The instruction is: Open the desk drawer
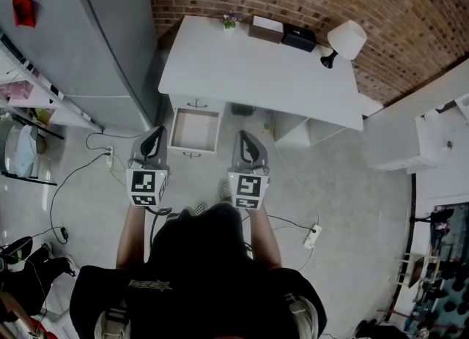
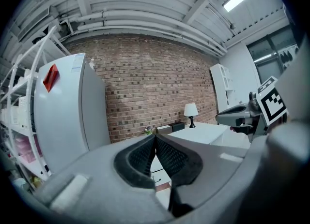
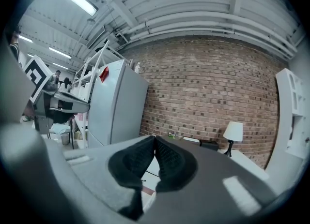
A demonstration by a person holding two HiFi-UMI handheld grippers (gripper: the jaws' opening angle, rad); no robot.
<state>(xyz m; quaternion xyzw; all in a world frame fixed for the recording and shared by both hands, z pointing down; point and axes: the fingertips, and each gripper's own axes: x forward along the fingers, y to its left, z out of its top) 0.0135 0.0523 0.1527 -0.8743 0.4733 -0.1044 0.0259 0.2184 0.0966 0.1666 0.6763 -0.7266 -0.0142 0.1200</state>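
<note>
While both hand-held grippers [image 1: 154, 132] [image 1: 246, 137] sit pressed together, the open drawer [image 1: 194, 129] lies between them.

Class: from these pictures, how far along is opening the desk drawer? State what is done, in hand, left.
Done: the drawer stands pulled out of the desk, its inside showing. In hand: nothing; left gripper and right gripper are shut, empty, clear of it. Left: nothing apparent.
</note>
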